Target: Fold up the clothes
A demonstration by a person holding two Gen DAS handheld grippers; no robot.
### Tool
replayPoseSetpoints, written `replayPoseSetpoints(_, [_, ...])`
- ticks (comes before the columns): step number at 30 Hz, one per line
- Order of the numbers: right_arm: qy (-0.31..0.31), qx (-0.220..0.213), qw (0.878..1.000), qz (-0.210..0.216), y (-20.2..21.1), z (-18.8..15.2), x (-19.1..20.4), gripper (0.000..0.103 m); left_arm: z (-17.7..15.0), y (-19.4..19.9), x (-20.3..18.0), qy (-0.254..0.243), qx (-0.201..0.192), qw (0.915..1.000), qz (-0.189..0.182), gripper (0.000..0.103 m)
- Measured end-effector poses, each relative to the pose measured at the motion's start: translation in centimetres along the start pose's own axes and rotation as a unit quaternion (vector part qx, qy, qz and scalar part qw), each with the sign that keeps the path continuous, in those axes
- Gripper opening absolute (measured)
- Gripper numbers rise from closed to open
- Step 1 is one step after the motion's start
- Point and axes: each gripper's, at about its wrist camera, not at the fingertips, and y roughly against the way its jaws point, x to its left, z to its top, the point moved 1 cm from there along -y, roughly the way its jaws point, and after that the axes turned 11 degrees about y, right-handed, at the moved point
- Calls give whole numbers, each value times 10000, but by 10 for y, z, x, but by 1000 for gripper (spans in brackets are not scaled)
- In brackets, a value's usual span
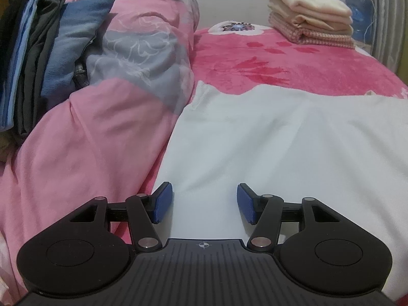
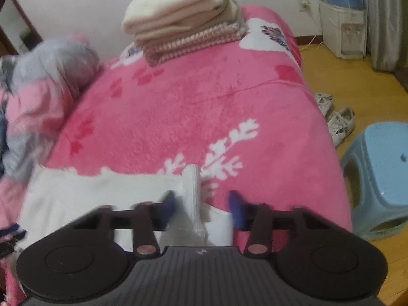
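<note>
Your left tongs point(image 1: 204, 202): jaws apart, empty, over white garment point(image 1: 280, 137) spread flat on pink bed point(image 1: 293, 68). Your right tongs point(image 2: 202, 207): blurred, pads apart around garment's raised fold, not pressing. Folded towels point(image 1: 309, 12): stacked at bed's far end.

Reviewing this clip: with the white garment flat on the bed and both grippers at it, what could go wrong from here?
1. The right gripper has only a narrow raised fold of the white garment between its jaws; the pads are blurred and look apart, so it may slip free when pulled.
2. The left gripper is open above flat cloth, holding nothing, so a one-sided pull could skew the fold.
</note>
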Motion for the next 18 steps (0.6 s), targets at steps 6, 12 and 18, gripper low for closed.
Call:
replayPoseSetpoints(6, [-1180,-257,9927,31,3,-10,-29,6,-3,0,-4,-362,-165,9991,131,61])
replayPoseSetpoints(12, [-2265,-1483,9556,1164,100,-44,-47,32,-5,10,-9,-510,-138,9985,152,61])
replayPoseSetpoints(18, [-2595,-1406,9218,2514,160,-114,-41,35,-9,26,-24,-558,-127,9983,-97,61])
